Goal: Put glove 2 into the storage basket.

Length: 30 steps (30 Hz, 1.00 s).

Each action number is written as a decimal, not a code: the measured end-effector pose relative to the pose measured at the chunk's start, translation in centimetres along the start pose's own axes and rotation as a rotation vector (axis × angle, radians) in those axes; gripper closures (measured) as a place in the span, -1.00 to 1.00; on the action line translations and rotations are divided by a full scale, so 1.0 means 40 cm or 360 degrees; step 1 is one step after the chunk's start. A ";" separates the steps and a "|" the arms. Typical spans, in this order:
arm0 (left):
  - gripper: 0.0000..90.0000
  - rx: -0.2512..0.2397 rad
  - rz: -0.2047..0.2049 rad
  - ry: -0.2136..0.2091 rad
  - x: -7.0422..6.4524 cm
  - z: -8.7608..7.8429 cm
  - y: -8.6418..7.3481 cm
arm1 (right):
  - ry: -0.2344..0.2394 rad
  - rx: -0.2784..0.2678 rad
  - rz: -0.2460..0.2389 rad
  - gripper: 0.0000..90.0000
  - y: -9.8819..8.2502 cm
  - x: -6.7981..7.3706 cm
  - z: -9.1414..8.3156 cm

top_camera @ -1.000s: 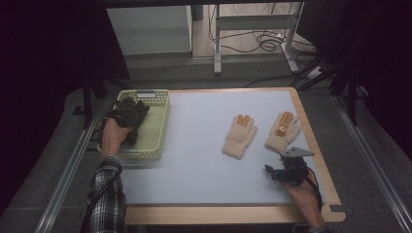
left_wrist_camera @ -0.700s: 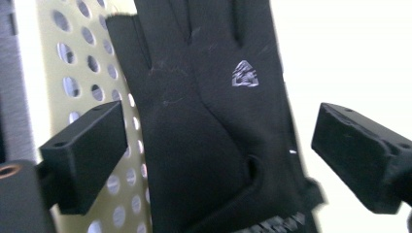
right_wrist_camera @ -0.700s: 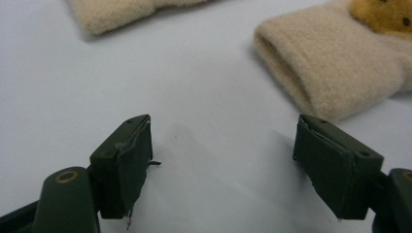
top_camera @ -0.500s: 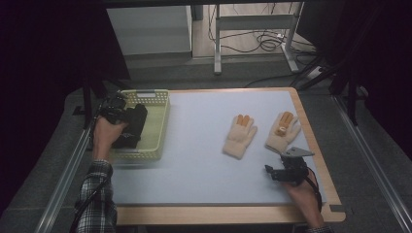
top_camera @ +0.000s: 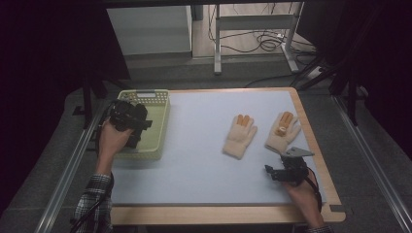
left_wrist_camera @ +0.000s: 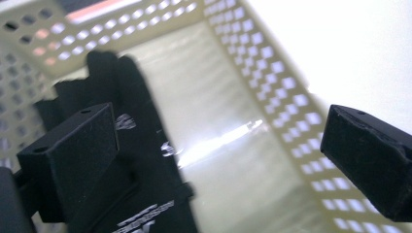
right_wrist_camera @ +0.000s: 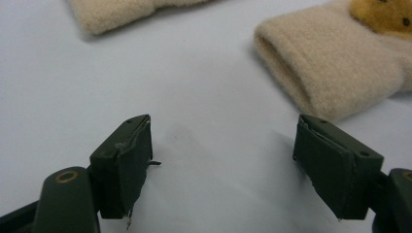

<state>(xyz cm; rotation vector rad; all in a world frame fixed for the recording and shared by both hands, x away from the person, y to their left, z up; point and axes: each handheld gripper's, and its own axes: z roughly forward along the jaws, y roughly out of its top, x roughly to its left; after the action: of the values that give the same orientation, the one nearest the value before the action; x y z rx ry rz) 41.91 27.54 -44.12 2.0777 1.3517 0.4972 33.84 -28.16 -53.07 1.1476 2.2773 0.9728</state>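
From above, the left gripper (top_camera: 138,127) hovers over the pale green perforated plastic basket (top_camera: 160,116) at the table's (top_camera: 194,160) left edge, while its own view shows jaws just spread wide above the black fabric glove (left_wrist_camera: 141,160) lying inside, and the right gripper (right_wrist_camera: 223,165), gaping empty, faces a cream knitted glove (right_wrist_camera: 330,73).

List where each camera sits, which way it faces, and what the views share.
High view: above the near table edge, facing forward and down on the pale blue table mat; both forearms enter from below.
Left gripper view: rides the left gripper, facing into the pale yellow perforated plastic basket holding black gloves.
Right gripper view: rides the right gripper, low over the mat, facing two beige knitted gloves.
Shared: basket and beige gloves also appear from above.
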 end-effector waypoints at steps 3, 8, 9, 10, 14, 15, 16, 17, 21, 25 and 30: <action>-1.00 -0.0046 0.0042 -0.0023 -0.034 -0.011 -0.003 | 0.0000 0.0000 0.0001 -0.52 0.000 0.000 0.000; -1.00 -0.0094 0.0171 -0.0034 -0.110 -0.031 -0.009 | -0.0001 0.0005 0.0000 -0.52 0.000 0.000 0.000; -1.00 -0.0104 0.0181 -0.0043 -0.119 -0.033 -0.011 | -0.0001 0.0005 0.0000 -0.52 0.000 0.000 -0.001; -1.00 -0.0111 0.0191 -0.0053 -0.128 -0.036 -0.012 | 0.0000 0.0005 -0.0001 -0.52 0.000 0.000 -0.001; -1.00 -0.0160 0.0237 -0.0120 -0.179 -0.044 -0.027 | 0.0000 0.0005 0.0000 -0.52 0.000 0.000 -0.001; -1.00 -0.0171 0.0248 -0.0138 -0.191 -0.046 -0.031 | 0.0000 0.0005 0.0000 -0.52 0.000 0.000 -0.001; -1.00 -0.0186 0.0256 -0.0158 -0.204 -0.048 -0.036 | 0.0000 0.0002 -0.0004 -0.52 0.000 -0.001 0.000; -1.00 -0.0191 0.0266 -0.0170 -0.213 -0.049 -0.040 | 0.0001 0.0004 -0.0002 -0.52 0.000 0.000 0.000; -1.00 -0.0226 0.0310 -0.0223 -0.259 -0.052 -0.062 | 0.0001 0.0004 -0.0001 -0.52 0.000 0.000 0.000; -1.00 -0.0246 0.0346 -0.0270 -0.300 -0.044 -0.090 | 0.0001 0.0004 -0.0005 -0.52 0.000 0.000 0.000; -1.00 -0.0240 0.0391 -0.0298 -0.345 -0.024 -0.129 | 0.0000 0.0003 -0.0005 -0.52 0.000 0.000 0.000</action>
<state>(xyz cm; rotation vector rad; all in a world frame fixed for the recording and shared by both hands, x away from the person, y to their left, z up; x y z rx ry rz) 32.15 16.76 -46.65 2.1160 0.9298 0.4772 33.85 -28.17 -53.05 1.1449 2.2798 0.9695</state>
